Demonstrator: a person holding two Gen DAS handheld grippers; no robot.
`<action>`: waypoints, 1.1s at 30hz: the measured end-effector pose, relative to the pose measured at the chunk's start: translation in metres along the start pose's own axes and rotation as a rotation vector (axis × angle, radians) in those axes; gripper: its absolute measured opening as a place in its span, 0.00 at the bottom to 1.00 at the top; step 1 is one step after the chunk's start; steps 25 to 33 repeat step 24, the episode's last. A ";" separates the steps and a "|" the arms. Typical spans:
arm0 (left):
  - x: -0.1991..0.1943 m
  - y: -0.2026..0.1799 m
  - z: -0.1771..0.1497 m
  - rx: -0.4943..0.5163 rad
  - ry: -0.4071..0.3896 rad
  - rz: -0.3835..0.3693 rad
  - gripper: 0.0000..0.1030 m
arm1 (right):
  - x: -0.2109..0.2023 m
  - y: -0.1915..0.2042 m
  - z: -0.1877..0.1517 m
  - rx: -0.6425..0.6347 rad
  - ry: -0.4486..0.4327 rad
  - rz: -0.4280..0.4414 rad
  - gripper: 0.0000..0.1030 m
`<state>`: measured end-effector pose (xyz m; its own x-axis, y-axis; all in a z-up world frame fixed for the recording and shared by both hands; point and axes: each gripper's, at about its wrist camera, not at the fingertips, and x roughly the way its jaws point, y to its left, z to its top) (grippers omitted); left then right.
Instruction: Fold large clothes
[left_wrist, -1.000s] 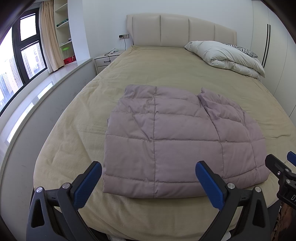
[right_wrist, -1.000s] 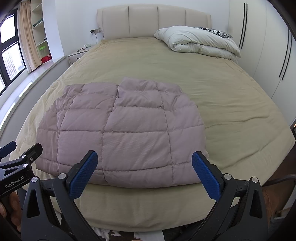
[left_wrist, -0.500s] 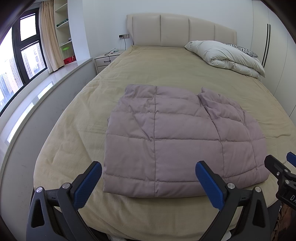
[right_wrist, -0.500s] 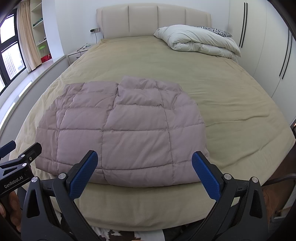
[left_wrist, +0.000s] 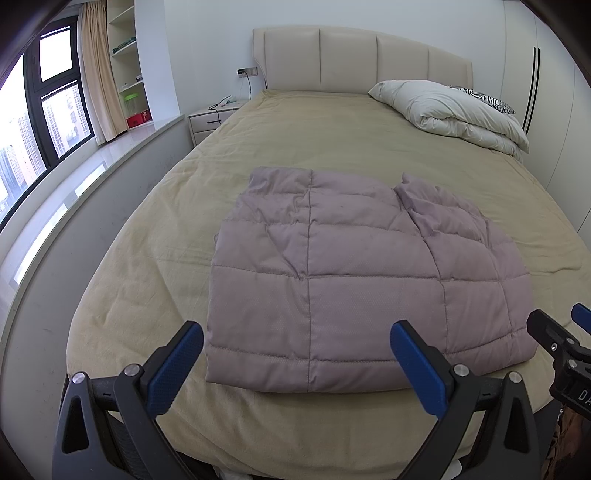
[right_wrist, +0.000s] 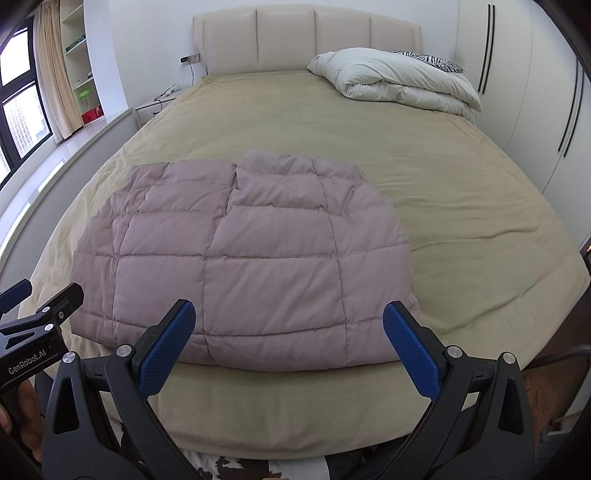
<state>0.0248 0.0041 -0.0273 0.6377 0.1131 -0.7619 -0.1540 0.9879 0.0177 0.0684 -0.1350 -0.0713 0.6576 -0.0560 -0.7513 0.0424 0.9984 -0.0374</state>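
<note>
Folded mauve quilted down jacket lying flat near the foot of the bed, on the tan bedspread, well apart from the white duvet bundled by the padded headboard. Left gripper held off the near edge of the bed, jaws wide, nothing between the blue pads. Right gripper likewise short of the jacket's near hem, jaws spread wide and empty. Bedside table at the far left, next to the window ledge.
</note>
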 end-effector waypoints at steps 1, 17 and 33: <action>0.000 0.000 0.000 0.001 0.000 0.000 1.00 | 0.000 0.000 -0.001 0.000 0.000 0.000 1.00; 0.002 0.005 -0.003 0.004 0.004 -0.005 1.00 | 0.003 -0.002 -0.002 0.000 0.012 0.005 1.00; 0.003 0.011 -0.004 0.006 0.001 -0.011 1.00 | 0.005 -0.004 -0.002 0.000 0.017 0.009 1.00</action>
